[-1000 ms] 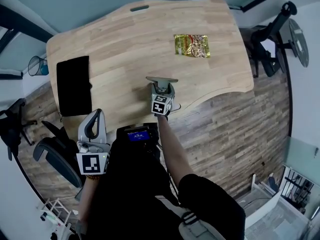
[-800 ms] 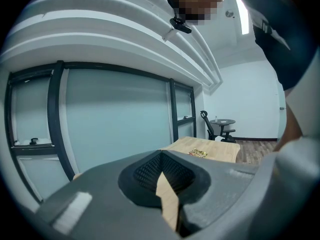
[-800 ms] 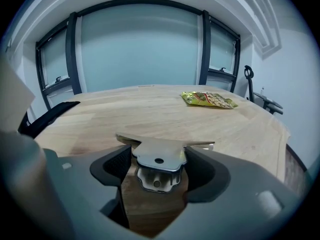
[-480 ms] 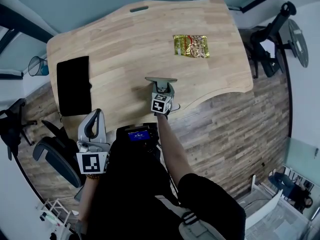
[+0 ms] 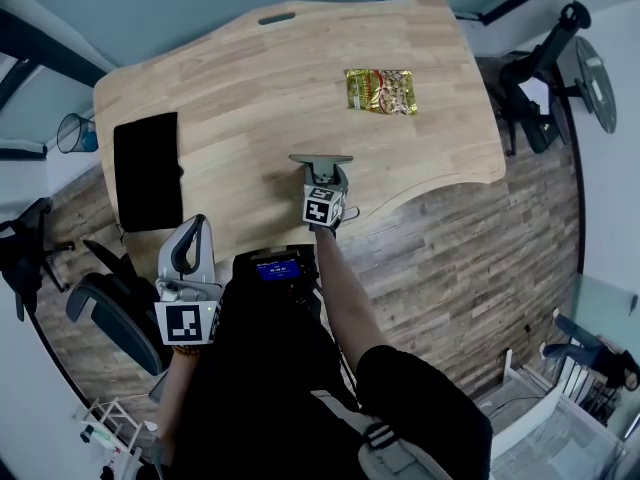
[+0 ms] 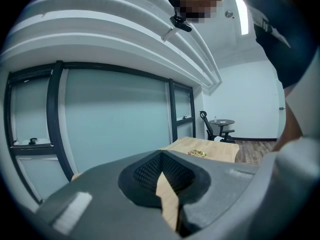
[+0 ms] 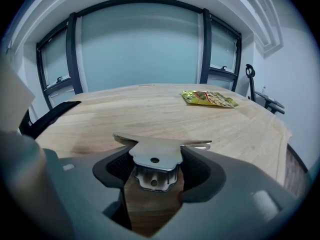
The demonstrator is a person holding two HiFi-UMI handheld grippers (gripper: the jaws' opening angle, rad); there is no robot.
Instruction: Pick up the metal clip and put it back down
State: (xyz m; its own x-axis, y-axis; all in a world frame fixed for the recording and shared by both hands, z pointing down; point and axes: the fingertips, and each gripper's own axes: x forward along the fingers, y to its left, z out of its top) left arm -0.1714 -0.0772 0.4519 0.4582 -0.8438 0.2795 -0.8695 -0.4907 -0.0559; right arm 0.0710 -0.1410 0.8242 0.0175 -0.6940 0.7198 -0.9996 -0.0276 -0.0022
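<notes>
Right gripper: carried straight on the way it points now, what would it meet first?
The metal clip is already between its jaws, which have just been closing on it. Angled downward, the right gripper would most likely push the clip into the table just ahead.

Pale wood table [image 5: 250, 78] looked matt, grain showing. At table's near edge, metal clip [image 7: 155, 156] was polished steel, smooth, v. shiny. On table's far side, packet [image 5: 381, 90] was glossy foil/plastic, crinkled. At table's left, black pad [image 5: 148, 168] looked matt; material unclear.
</notes>
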